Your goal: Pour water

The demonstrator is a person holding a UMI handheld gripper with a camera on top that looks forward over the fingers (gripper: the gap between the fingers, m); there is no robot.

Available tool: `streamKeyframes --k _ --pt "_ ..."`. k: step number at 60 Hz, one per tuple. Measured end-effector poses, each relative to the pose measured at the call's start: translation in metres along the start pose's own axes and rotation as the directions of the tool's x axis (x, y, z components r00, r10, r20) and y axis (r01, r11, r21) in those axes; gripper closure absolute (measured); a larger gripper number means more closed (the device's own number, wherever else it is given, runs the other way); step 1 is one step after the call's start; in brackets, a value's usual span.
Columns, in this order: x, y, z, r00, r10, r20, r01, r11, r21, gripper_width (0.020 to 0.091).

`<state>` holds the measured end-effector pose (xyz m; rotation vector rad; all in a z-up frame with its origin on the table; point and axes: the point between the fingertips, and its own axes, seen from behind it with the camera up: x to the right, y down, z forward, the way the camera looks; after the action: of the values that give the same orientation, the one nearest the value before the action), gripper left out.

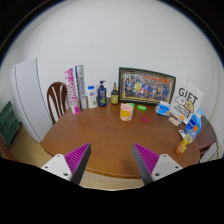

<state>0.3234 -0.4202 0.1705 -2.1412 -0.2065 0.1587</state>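
Note:
My gripper (pixel 112 160) is held open above the near edge of a round wooden table (pixel 100 135), its two purple pads wide apart with nothing between them. Far beyond the fingers, near the table's back, stands a small yellow cup (pixel 126 111). Left of it, along the wall, are a dark blue pump bottle (pixel 102 94), a white bottle (pixel 91 97) and a small dark bottle (pixel 114 95). I cannot see water in any of them.
A framed picture (pixel 147 86) leans on the wall behind the cup. Books (pixel 75 89) stand at the back left. A white gift box (pixel 186 102) and several small bottles (pixel 187 133) crowd the right side. A wooden chair (pixel 57 99) stands at the left.

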Motion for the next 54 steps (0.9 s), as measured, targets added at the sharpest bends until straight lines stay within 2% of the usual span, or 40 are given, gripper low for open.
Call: streamKeyframes --k 8,9,10,28,37,47,54 --pt "0.046 0.015 -0.002 1.000 0.011 -0.013 -0.011 1.000 -0.003 0.0245" --pt "0.036 0.014 -0.005 1.000 0.015 -0.018 -0.015 1.000 -0.005 0.0246" --pt "0.061 0.021 -0.002 1.000 0.014 -0.012 -0.014 1.000 -0.003 0.0245" --pt "0.221 0.083 0.012 0.996 0.032 -0.083 -0.033 0.999 -0.004 0.0247" --pt "0.310 0.103 0.034 0.987 0.059 -0.148 -0.055 0.998 0.031 0.0243" --pt "0.389 0.100 0.071 0.977 0.096 -0.188 -0.077 0.991 0.108 0.0249" --pt "0.424 0.096 0.105 0.974 0.113 -0.198 -0.088 0.987 0.131 0.0245"
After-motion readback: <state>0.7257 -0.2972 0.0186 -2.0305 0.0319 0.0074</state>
